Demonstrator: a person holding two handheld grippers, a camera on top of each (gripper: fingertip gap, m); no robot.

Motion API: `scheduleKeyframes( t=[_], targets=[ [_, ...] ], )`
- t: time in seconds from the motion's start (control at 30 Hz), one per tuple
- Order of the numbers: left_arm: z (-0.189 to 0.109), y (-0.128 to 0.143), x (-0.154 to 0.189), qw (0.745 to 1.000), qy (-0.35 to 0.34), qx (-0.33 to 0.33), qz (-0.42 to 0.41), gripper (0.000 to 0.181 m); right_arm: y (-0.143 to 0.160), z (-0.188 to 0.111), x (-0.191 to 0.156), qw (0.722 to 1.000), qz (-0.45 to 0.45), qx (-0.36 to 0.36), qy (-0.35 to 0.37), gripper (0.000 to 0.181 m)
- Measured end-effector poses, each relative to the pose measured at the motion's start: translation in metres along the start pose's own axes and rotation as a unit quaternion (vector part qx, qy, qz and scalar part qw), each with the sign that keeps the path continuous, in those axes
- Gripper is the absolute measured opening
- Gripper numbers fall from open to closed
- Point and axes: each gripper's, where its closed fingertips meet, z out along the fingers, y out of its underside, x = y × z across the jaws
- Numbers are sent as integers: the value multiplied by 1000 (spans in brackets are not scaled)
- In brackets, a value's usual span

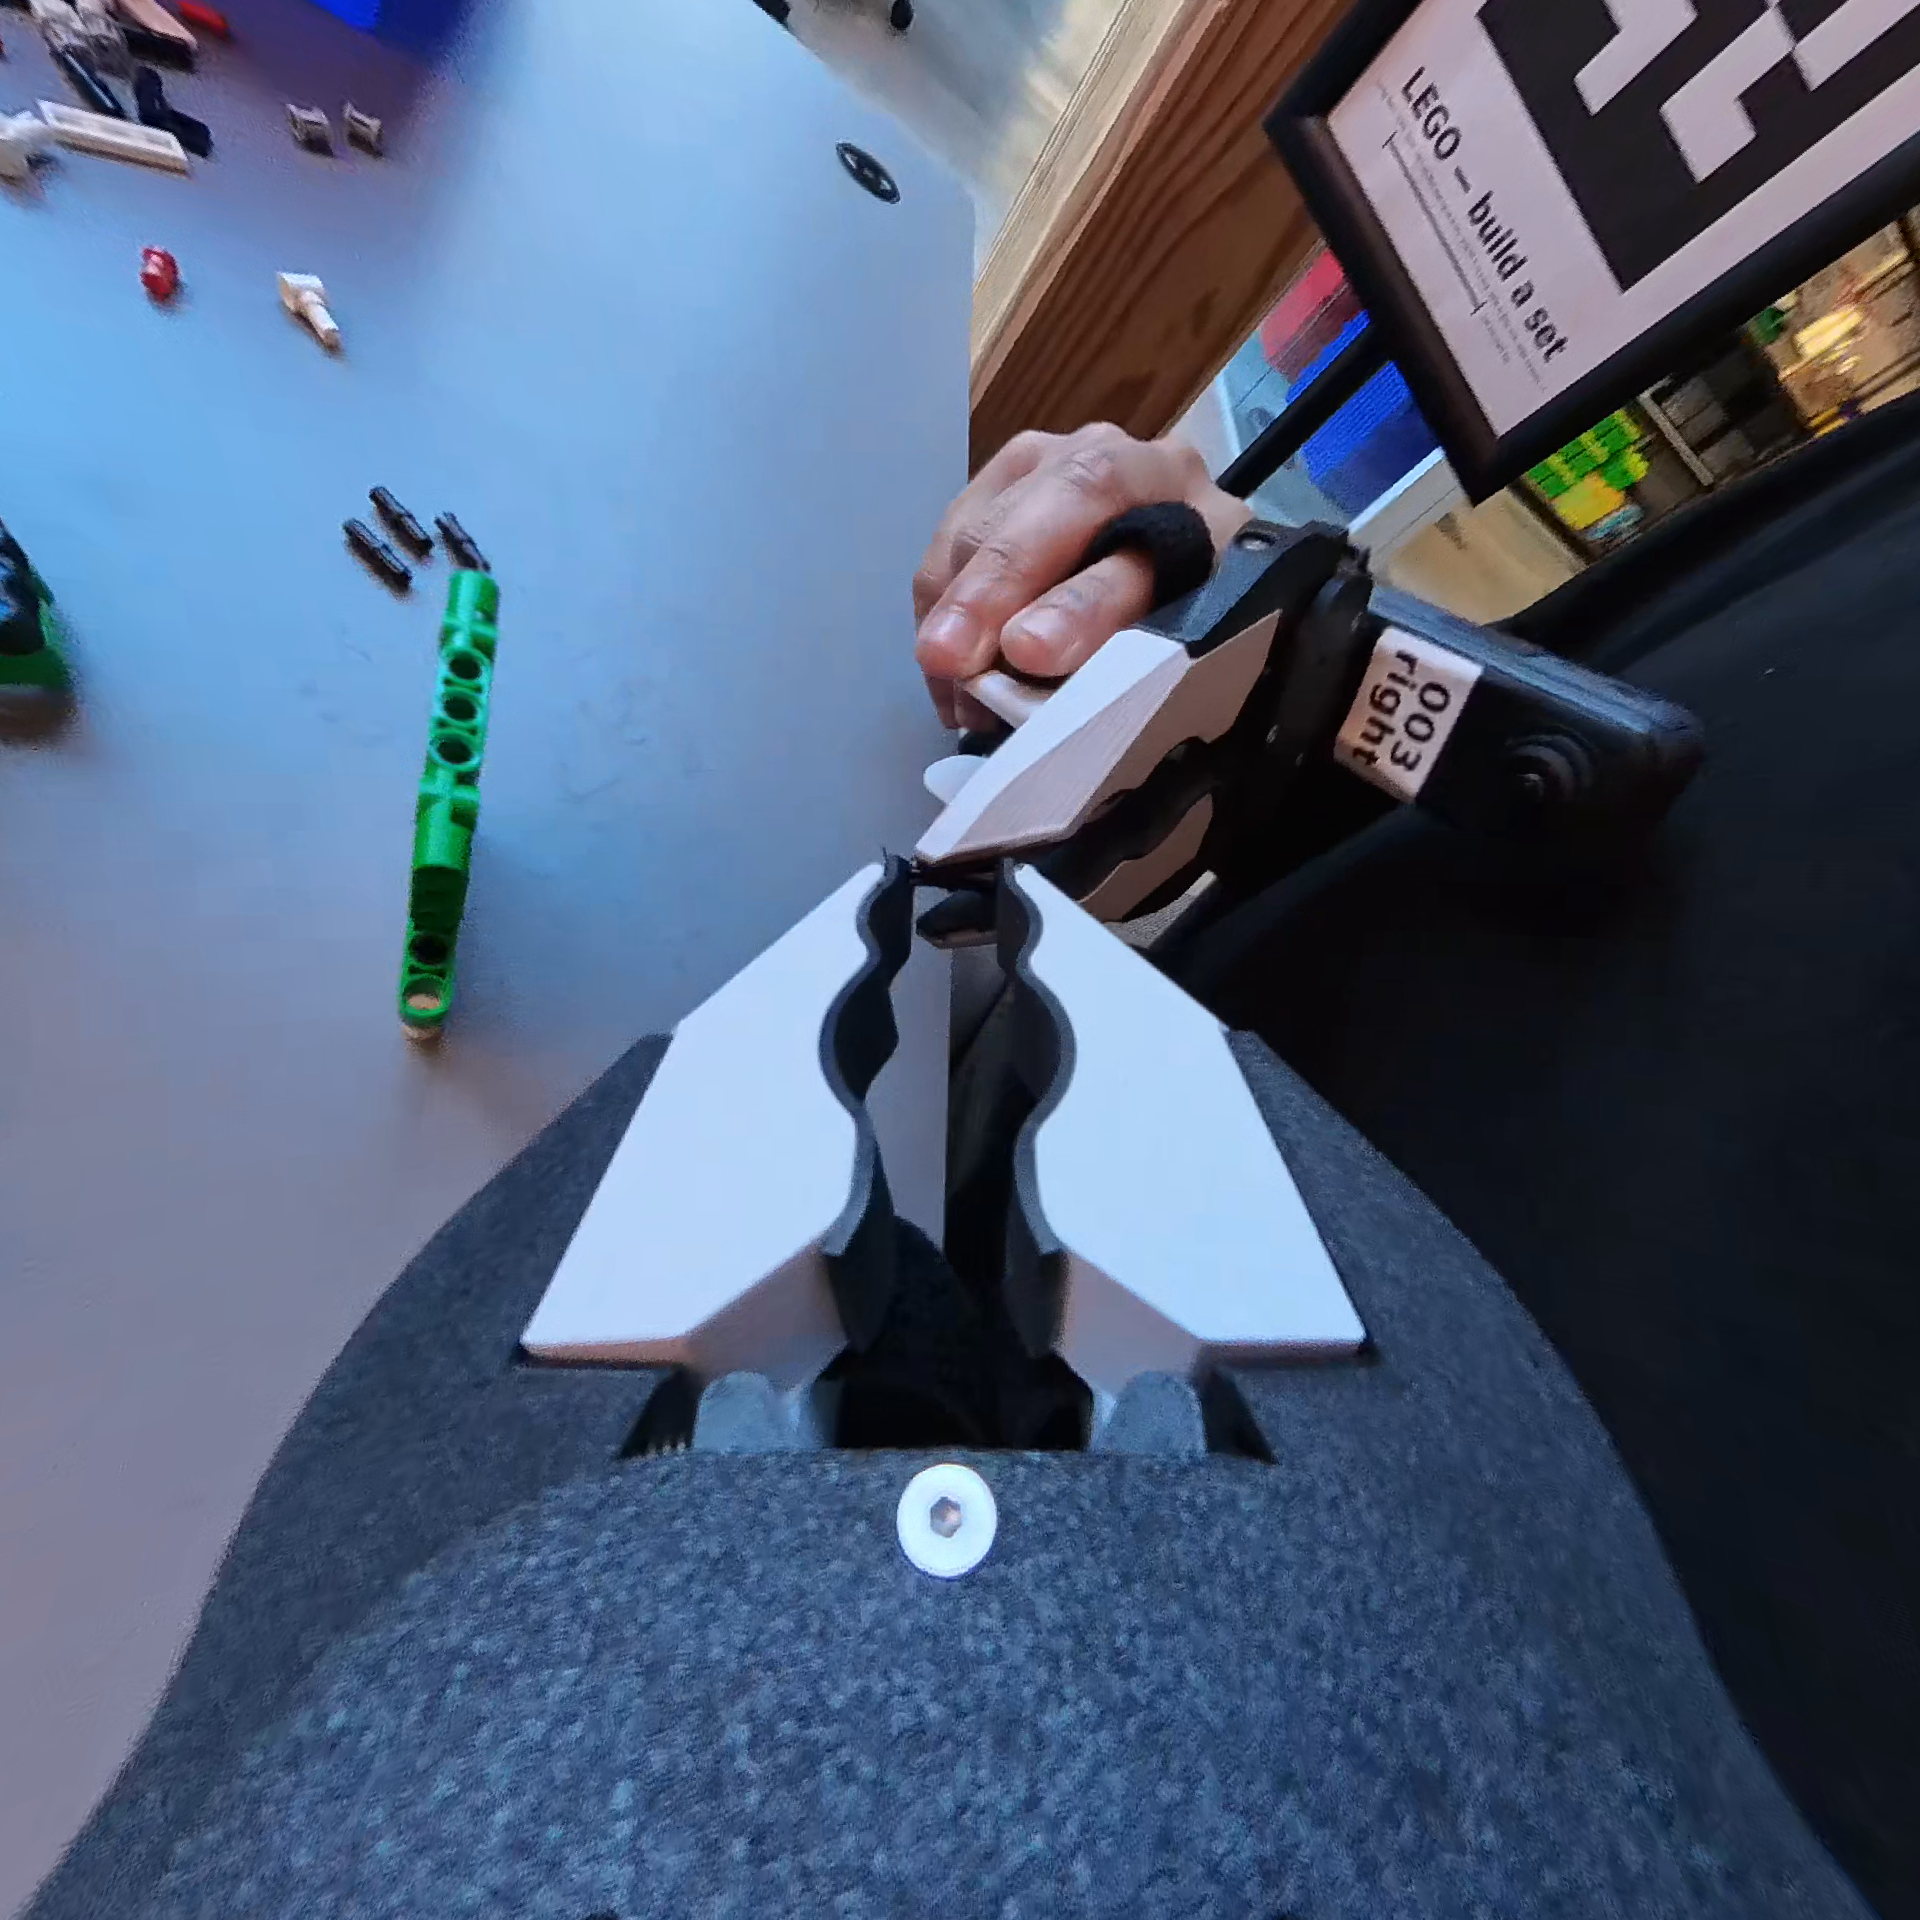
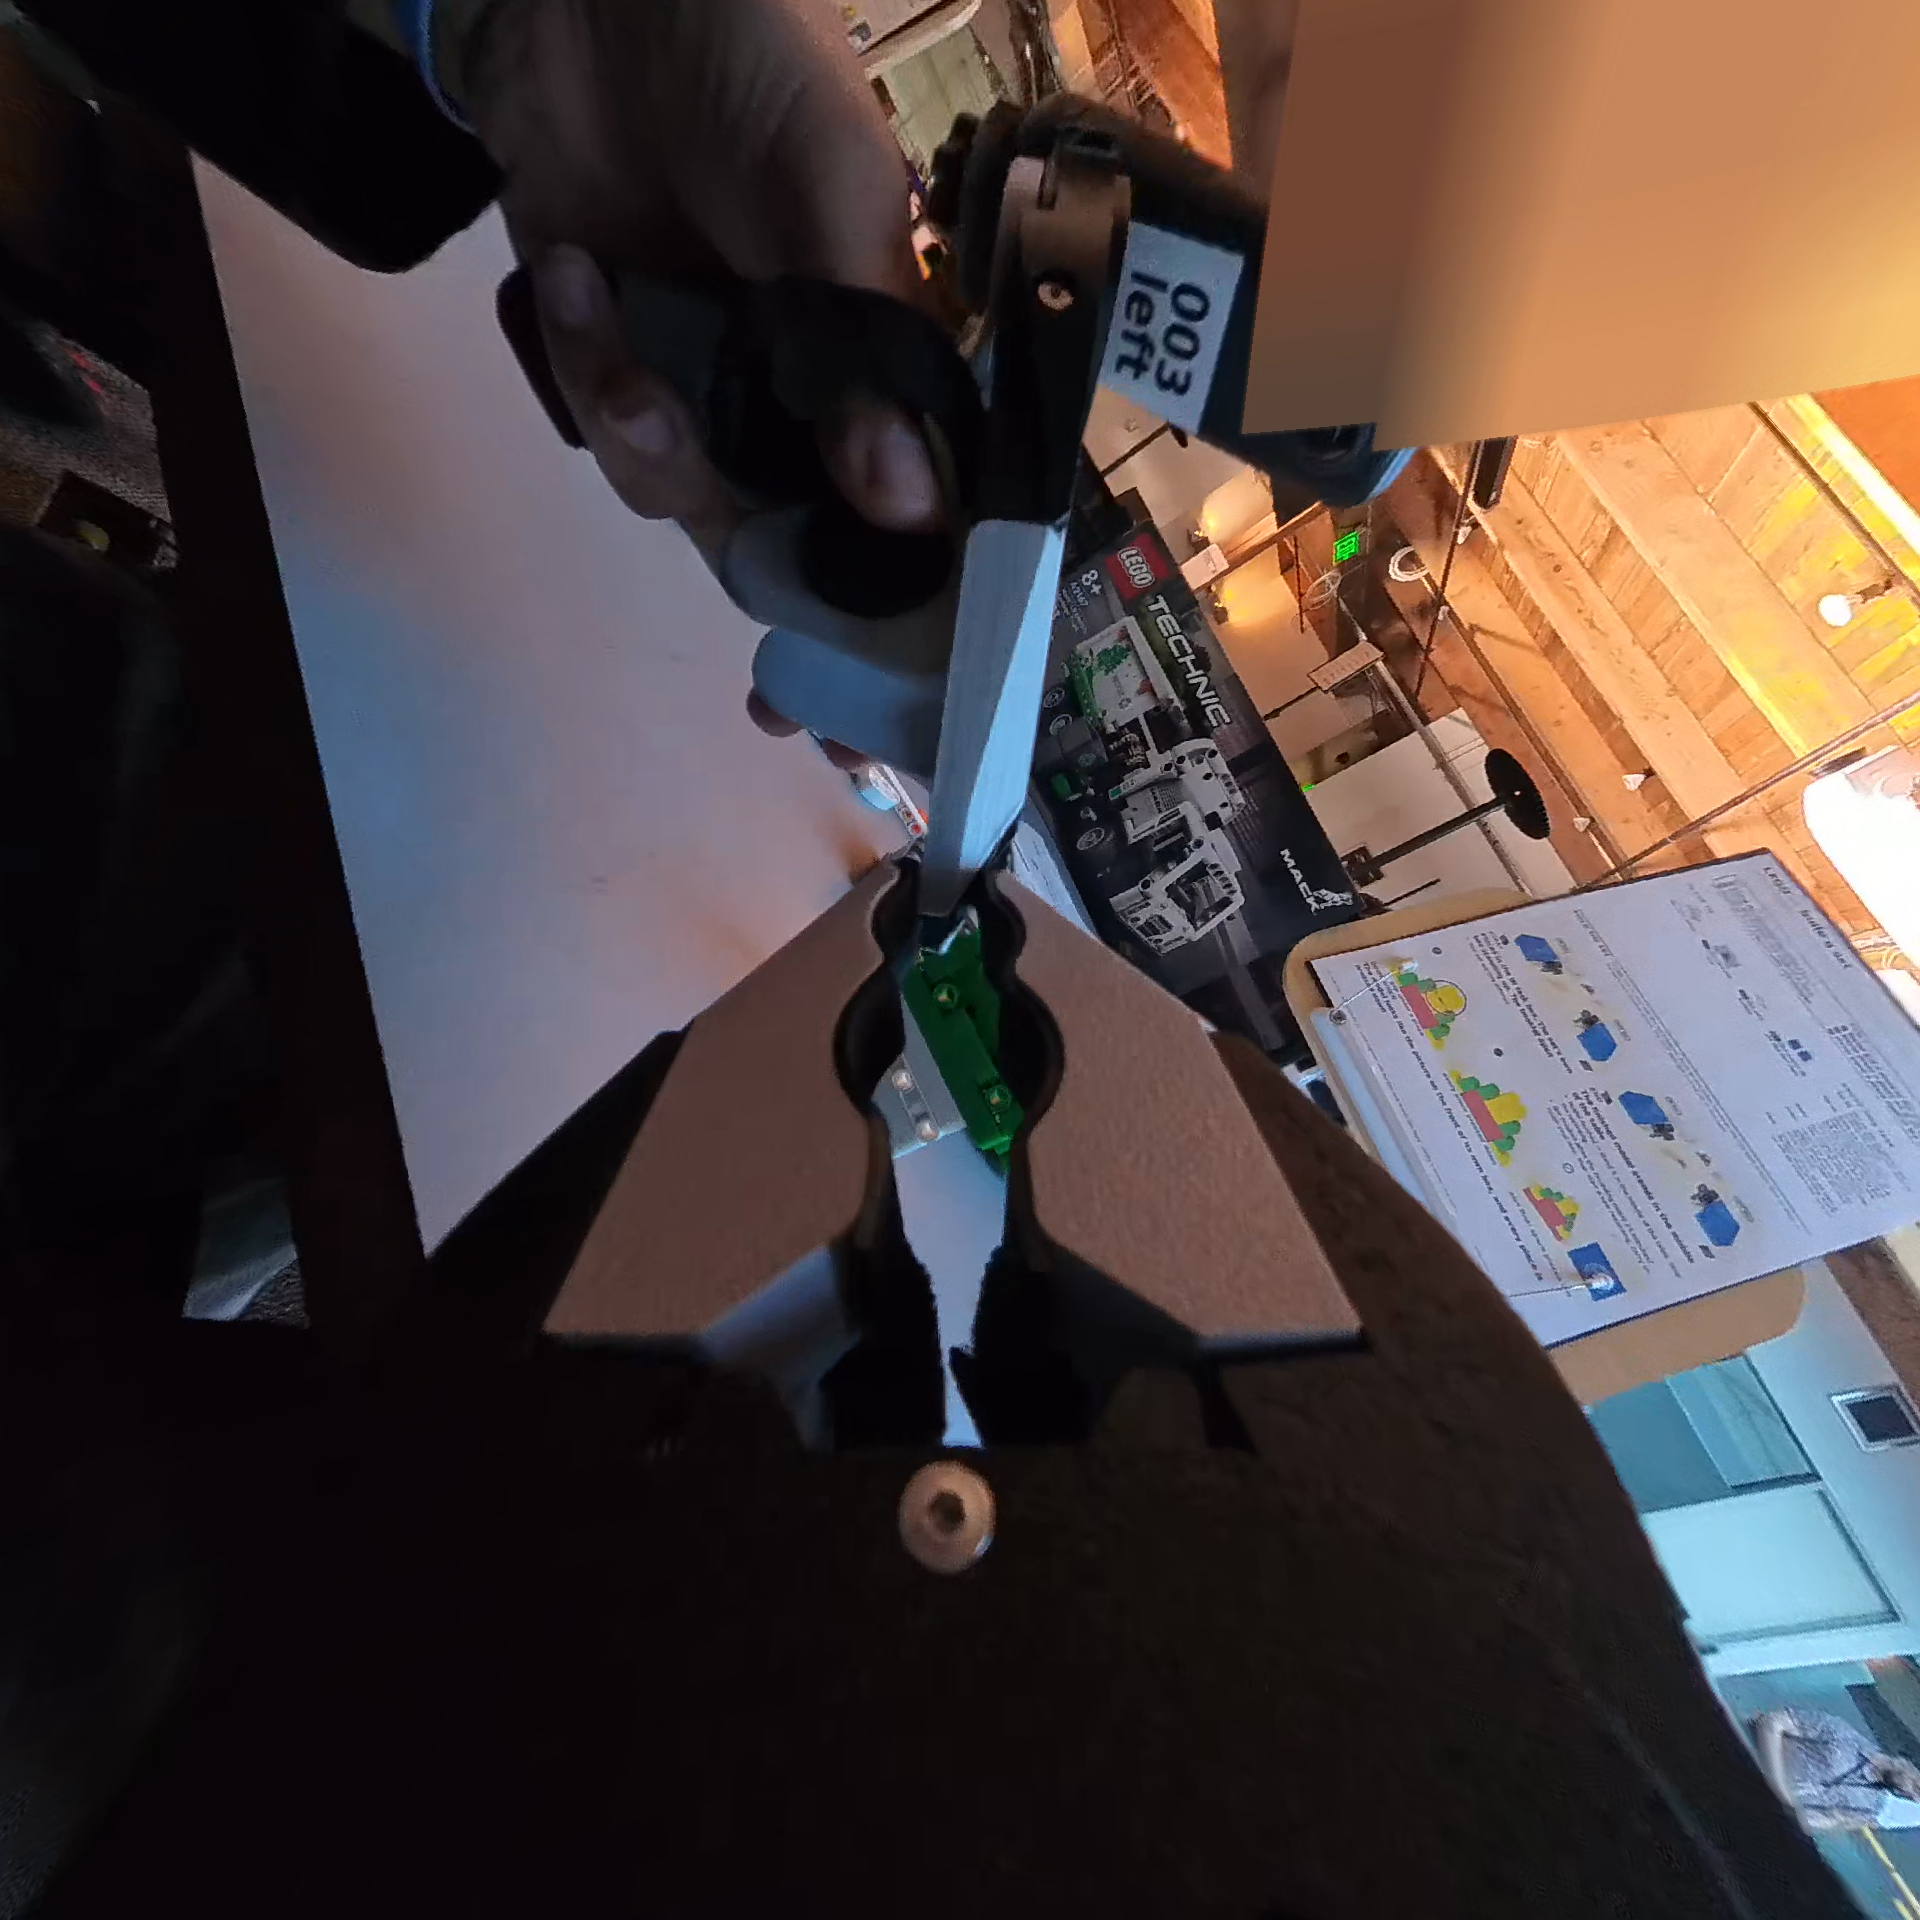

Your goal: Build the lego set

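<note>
white wavy-edged claw (image 1: 940, 883) fingers, speckled grey body, white hex screw (image 1: 945, 1520).

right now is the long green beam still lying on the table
Yes, in the left wrist view the long green beam lies flat on the table, just below three small black pins, with neither tool touching it.

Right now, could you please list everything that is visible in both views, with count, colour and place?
long beam: one, green, on the table
small pins: three, black, beside the beam's far end
small piece: one, red, farther on the table
table: one, grey-white
framed sign: one, black frame, beyond the table edge
set box: one, dark, standing behind
instruction sheet: one, white, on a board
green and grey piece: one, in the right tool
left tool: tips meeting the right tool
hand: holding the right tool
</note>
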Motion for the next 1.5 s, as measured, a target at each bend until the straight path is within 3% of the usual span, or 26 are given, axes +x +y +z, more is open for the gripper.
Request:
scheduleKeyframes(
  t=[0.2,0.27,0.43,0.67,0.97,1.3,1.5],
  targets=[
    [-5,6,6,998,60,11,-34,14,-8,3,-6,1000,12,19,-10,8],
    [-8,6,10,993,103,13,-58,14,-12,3,-6,997,56,36,-29,8],
    [-12,-4,20,971,205,41,-114,14,-22,2,2,974,196,89,-64,8],
    [-17,-7,30,942,288,58,-160,14,-30,0,5,965,219,125,-69,7],
    [-19,-4,27,944,280,50,-169,15,-29,3,1,961,229,115,-101,5],
    [-30,-17,27,931,300,103,-181,20,-26,-3,19,922,341,154,-103,4],
    [-25,-22,16,937,268,126,-187,18,-23,-2,20,925,337,145,-98,4]
  ],
)
